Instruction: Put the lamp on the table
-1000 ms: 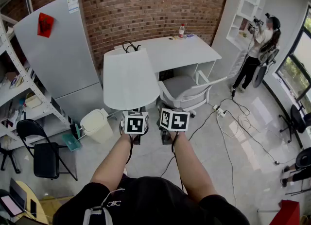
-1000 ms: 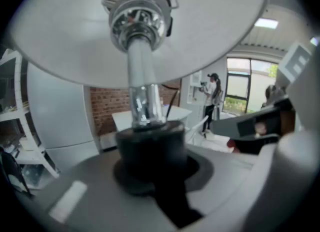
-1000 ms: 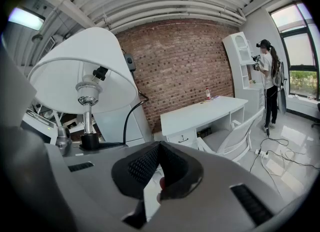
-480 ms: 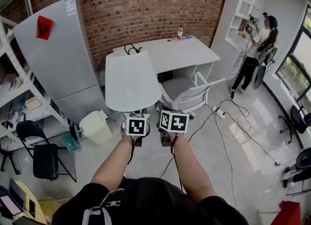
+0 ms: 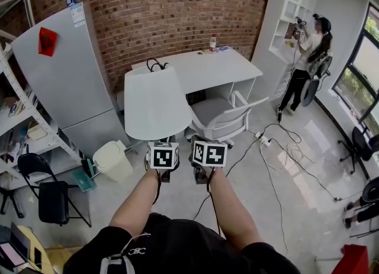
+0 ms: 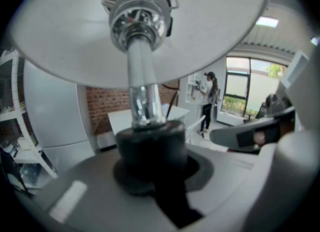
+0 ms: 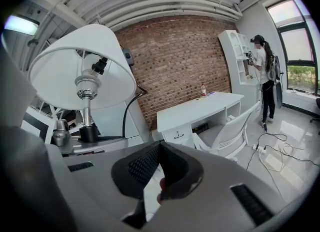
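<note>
Gripping the lamp with our left gripper, we have those jaws clenched on the black collar at the foot of its chrome stem. The stem rises straight out from between the jaws, and the white shade spreads beyond them, upright. Our right gripper hangs just right of the left jaws, apart from the lamp. Its jaws are pressed together at the tips, and we see nothing between them. From the right jaws the lamp stands up to the left, its black cord trailing behind the shade. The white desk lies ahead of both pairs of jaws, well apart, with a chair between. The lamp is in the air, not yet on the desk.
</note>
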Motion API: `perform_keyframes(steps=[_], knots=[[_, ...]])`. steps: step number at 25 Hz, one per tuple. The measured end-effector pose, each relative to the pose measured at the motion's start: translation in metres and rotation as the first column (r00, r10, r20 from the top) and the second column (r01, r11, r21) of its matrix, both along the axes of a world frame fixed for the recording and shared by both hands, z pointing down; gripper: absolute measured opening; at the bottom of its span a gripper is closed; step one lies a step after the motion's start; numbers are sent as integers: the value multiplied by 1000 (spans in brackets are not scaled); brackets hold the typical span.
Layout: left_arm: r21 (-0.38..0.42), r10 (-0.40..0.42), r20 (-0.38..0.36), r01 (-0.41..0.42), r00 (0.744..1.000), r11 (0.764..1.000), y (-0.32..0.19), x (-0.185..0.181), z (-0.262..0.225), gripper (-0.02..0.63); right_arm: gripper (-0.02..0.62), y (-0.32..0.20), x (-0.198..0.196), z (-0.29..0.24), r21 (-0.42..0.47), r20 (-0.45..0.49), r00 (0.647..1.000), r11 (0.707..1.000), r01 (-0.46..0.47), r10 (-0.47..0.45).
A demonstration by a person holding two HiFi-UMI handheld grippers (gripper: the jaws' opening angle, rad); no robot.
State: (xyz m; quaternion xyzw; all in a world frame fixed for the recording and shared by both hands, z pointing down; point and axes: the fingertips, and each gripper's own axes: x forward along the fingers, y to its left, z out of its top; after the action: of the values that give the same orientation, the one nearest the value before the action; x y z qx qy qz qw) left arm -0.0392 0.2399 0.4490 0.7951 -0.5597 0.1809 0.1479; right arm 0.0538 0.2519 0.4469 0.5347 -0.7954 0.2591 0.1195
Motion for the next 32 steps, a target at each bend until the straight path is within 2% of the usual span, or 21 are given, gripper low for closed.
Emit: perform_keyframes(steps=[5, 11, 16, 24, 32], knots=[[-6, 11, 2, -11, 1000, 1000, -6, 9, 3, 66, -3, -1, 12, 7, -14, 5, 1000, 1000, -13, 13], [-26, 31, -33, -31, 999, 999, -19, 27, 10, 66, -3, -12, 33, 14, -21, -13, 1000, 999, -27, 27], [-13, 57, -19, -57, 998, 998, -41, 35, 15, 66, -3, -33, 42, 14, -12, -15, 999, 999, -44, 44], [7, 53, -19, -53, 998, 999, -96, 31, 14, 66, -3, -86, 36, 15, -4, -20, 999, 1000, -31, 31], [7, 41, -24, -41, 999, 999, -177, 13, 14, 66, -3, -170, 20, 17, -15, -27, 1000, 1000, -13, 13]])
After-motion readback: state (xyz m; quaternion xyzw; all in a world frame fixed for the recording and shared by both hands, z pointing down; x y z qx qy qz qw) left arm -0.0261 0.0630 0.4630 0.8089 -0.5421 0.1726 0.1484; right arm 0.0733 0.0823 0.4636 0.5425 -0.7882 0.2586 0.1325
